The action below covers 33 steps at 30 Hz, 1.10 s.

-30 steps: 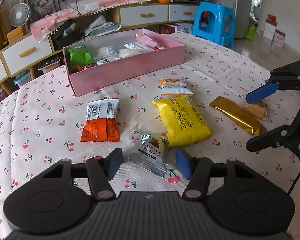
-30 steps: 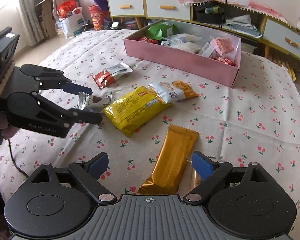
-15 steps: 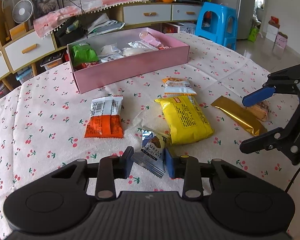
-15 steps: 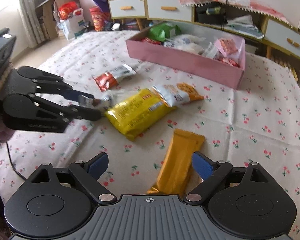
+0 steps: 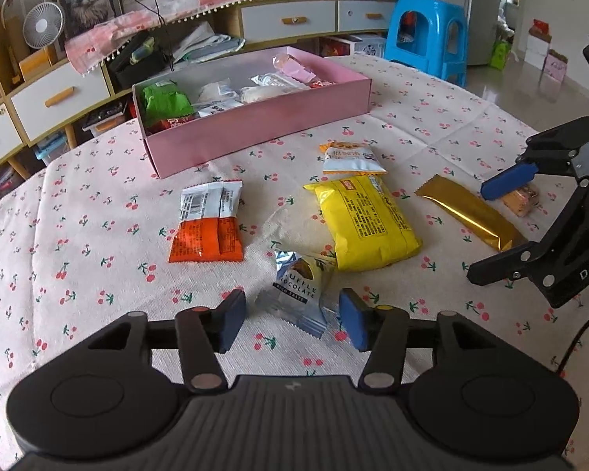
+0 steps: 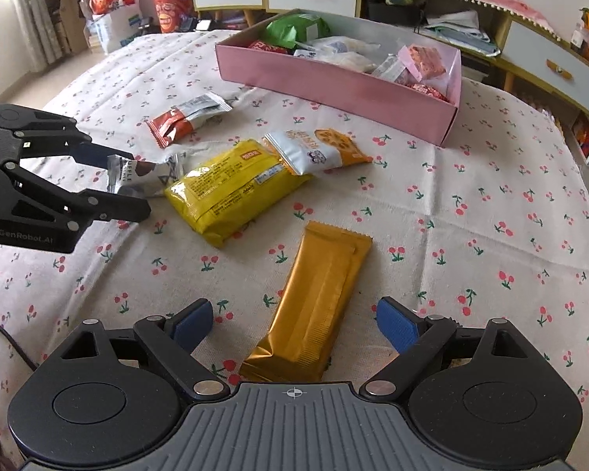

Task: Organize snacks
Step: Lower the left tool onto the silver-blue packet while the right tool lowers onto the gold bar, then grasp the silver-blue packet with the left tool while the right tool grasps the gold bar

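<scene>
A silver-blue chocolate packet (image 5: 300,288) lies on the cherry-print tablecloth between the fingers of my left gripper (image 5: 292,320). Its jaws are opening and the pads stand clear of the wrapper on both sides. The right wrist view shows that gripper (image 6: 135,182) around the packet (image 6: 141,172) from the side. My right gripper (image 6: 294,318) stands wide open over the near end of a gold bar (image 6: 318,302), touching nothing. A yellow packet (image 5: 367,223), a white-and-orange cookie packet (image 5: 349,157) and an orange-and-white packet (image 5: 208,223) lie loose.
A long pink box (image 5: 255,133) holding several snacks stands at the far side of the table. A small biscuit pack (image 5: 522,198) lies behind the right gripper (image 5: 485,233). Drawers, a fan and a blue stool (image 5: 426,35) stand beyond the table.
My left gripper closed in on the chocolate packet half a second ago and has since spread apart again. The packet still lies on the cloth. The right gripper has barely moved.
</scene>
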Tool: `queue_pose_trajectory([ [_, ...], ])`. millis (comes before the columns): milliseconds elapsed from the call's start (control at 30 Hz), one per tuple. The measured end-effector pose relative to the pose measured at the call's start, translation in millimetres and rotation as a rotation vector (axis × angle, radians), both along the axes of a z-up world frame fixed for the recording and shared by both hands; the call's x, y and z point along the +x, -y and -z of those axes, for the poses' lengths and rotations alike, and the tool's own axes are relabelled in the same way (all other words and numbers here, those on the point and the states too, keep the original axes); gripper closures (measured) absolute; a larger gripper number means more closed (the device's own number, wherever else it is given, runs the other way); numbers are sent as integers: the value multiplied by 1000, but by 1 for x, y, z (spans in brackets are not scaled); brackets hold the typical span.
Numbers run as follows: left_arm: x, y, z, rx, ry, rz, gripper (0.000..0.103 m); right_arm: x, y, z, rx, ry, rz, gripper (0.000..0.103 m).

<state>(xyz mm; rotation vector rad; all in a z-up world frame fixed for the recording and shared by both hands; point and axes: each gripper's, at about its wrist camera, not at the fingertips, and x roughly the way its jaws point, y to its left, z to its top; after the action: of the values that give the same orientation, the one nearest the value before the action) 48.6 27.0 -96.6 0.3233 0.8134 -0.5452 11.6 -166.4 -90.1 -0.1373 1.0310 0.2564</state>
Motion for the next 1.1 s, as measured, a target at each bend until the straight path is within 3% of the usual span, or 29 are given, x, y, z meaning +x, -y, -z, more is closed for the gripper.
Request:
queue_pose_trajectory([
  [200, 0, 4, -1, 10, 16, -4, 57, 3, 0, -1, -1, -18, 36, 15],
  [367, -1, 6, -2, 11, 15, -3, 70, 4, -1, -5, 5, -18, 42, 36],
  [500, -1, 6, -3, 1, 5, -14, 73, 5, -1, -7, 6, -19, 52, 48],
  [667, 1, 5, -5, -12, -15, -33, 78, 7, 3, -10, 13, -23, 76, 72],
  [833, 5, 3, -9, -43, -51, -71, 81, 9, 5, -11, 29, -42, 93, 72],
  [1100, 13, -5, -12, -103, -120, -141, 81, 13, 16, -17, 140, -88, 163, 72],
])
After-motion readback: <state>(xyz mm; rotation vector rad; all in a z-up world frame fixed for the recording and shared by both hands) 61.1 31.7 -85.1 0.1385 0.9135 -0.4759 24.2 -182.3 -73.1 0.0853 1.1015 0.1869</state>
